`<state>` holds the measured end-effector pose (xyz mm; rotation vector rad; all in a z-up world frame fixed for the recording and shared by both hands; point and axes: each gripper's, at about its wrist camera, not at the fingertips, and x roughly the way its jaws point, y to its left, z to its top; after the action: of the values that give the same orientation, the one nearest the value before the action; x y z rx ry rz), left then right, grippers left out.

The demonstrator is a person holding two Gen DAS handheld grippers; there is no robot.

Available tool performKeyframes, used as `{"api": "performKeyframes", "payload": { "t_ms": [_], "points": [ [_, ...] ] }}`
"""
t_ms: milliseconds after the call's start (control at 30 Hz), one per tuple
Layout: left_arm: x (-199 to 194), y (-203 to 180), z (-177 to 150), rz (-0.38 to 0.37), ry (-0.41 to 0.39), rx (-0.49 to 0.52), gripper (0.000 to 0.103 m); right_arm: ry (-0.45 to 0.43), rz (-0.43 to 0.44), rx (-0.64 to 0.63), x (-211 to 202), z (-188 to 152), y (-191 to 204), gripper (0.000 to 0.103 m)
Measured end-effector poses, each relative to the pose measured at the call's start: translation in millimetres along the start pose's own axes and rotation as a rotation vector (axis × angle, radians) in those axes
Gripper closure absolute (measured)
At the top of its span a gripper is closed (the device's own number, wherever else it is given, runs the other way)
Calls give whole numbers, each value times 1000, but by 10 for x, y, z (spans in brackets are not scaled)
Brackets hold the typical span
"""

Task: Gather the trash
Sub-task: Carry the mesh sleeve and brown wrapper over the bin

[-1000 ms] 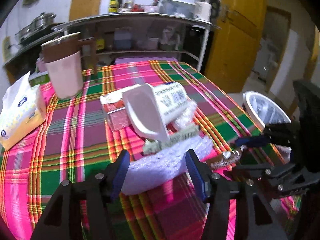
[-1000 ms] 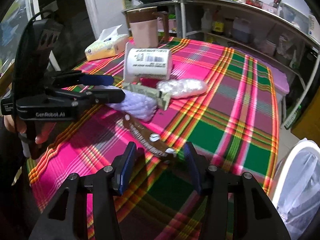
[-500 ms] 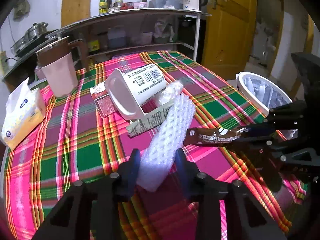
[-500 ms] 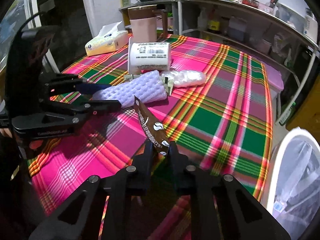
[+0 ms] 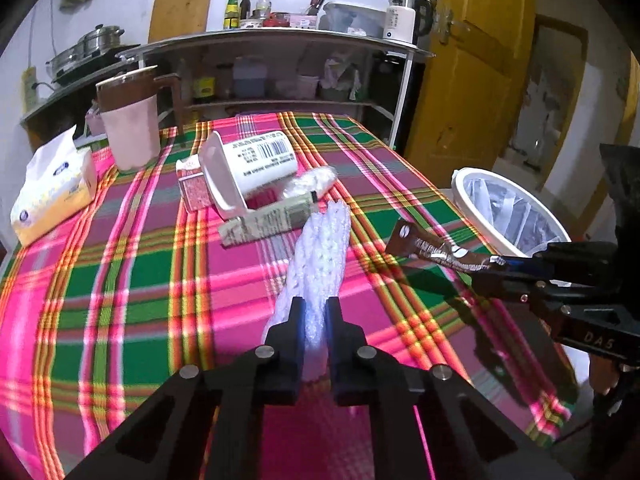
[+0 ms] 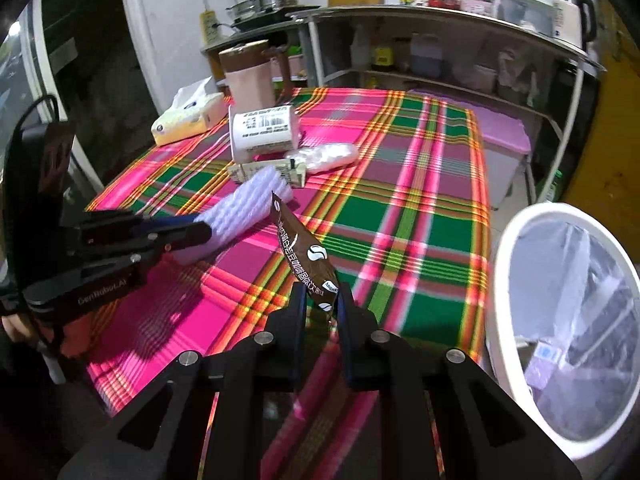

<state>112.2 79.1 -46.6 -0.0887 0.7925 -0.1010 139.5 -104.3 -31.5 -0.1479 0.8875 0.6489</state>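
My left gripper (image 5: 314, 304) is closing on a roll of white bubble wrap (image 5: 320, 248), and its pads press the near end. The roll is lifted over the plaid tablecloth (image 5: 140, 280); it also shows as the bubble wrap (image 6: 252, 204) in the right wrist view. My right gripper (image 6: 320, 292) is shut on a brown coffee sachet (image 6: 300, 248), which sticks up from its jaws. A white trash bin (image 6: 498, 288) with a clear liner stands off the table's right edge. On the cloth lie a tipped white cup (image 5: 260, 160), a paper packet (image 5: 268, 220), a clear plastic bag (image 5: 312, 180) and a small red box (image 5: 194, 192).
A tissue box (image 5: 52, 192) and a pink jug with a brown lid (image 5: 128, 128) stand at the table's far left. Metal shelves (image 5: 280, 68) with bottles and a kettle run behind the table. A yellow door (image 5: 472, 80) is at the right.
Both grippers went from open to shut, the left on the bubble wrap, the right on the sachet. Both items left the cloth and shifted toward the bin side.
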Motion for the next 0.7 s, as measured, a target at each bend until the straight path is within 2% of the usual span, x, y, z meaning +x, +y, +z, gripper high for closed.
{"api": "performKeyframes", "payload": {
  "t_ms": [267, 700],
  "points": [
    [-180, -180, -29, -12, -32, -43, 93, -43, -31, 41, -234, -66, -95, 88],
    [-341, -568, 51, -50, -70, -11, 93, -100, -78, 107, -569, -205, -313, 88]
  ]
}}
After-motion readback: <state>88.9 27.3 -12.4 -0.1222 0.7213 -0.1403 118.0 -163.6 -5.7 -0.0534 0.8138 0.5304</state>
